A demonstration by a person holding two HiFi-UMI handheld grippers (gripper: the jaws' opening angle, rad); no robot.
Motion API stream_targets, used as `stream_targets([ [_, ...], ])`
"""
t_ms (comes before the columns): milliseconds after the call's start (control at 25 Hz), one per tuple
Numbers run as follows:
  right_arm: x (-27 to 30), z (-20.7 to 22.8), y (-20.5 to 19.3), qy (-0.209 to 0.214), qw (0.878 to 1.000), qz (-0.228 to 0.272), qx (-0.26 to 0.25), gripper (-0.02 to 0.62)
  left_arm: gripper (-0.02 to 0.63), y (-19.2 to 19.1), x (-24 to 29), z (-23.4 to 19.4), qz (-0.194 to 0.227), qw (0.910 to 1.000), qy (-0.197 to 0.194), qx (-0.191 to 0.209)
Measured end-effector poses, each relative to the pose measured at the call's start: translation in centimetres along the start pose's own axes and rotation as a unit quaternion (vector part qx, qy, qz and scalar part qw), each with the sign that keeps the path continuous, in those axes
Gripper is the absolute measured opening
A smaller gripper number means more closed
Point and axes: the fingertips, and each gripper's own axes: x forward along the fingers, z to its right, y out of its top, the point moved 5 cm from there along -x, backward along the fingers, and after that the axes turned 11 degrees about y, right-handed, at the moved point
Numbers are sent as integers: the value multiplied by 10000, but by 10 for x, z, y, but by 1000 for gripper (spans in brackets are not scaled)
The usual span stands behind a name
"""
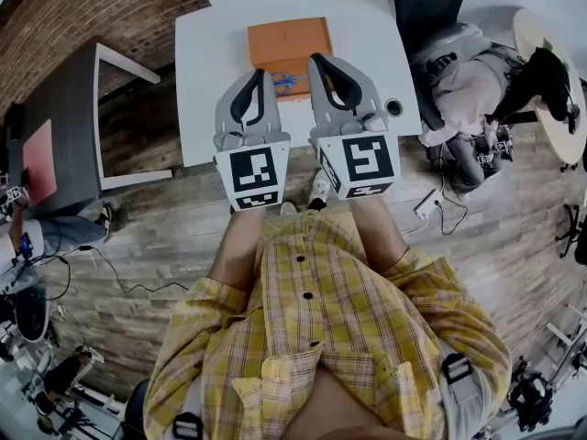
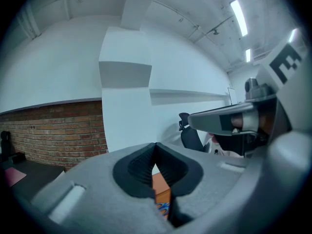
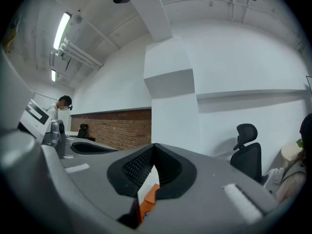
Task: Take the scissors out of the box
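An orange box (image 1: 290,42) lies on the white table (image 1: 206,81), toward its far side. Scissors (image 1: 284,82) with blue and orange handles show at the box's near edge, between my two grippers. My left gripper (image 1: 260,72) and right gripper (image 1: 316,60) hover side by side over the table's near half, both shut and empty. In the left gripper view the jaws (image 2: 155,146) meet at the tip, with the box (image 2: 161,191) and a bit of blue handle (image 2: 164,207) seen below them. In the right gripper view the shut jaws (image 3: 154,147) show the box (image 3: 149,199) beneath.
A small dark round object (image 1: 393,107) sits at the table's right edge. A person sits in an office chair (image 1: 463,71) to the right, beside a round table (image 1: 555,81). A dark grey table (image 1: 64,126) stands left. A power strip (image 1: 426,204) lies on the wooden floor.
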Motion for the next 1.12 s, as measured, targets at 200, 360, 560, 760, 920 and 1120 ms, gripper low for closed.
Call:
stream_targets([
  [200, 13, 21, -5, 94, 9999, -39, 17, 5, 2, -3, 25, 5, -98, 9999, 91, 28],
  [360, 19, 42, -11, 137, 9998, -96, 56, 5, 2, -7, 47, 19, -231, 9997, 92, 39],
  [560, 29, 46, -18, 287, 9994, -141, 110, 5, 2, -12, 58, 21, -345, 9992, 117, 176],
  [760, 38, 47, -27, 352, 9989, -284, 116, 5, 2, -19, 67, 20, -422, 9988, 129, 191],
  [920, 49, 51, -39, 246, 9987, -422, 149, 5, 2, -29, 79, 21, -538, 9979, -46, 353],
  [1120, 61, 46, -46, 157, 9983, -534, 153, 5, 2, -44, 91, 15, -762, 9938, -379, 716],
])
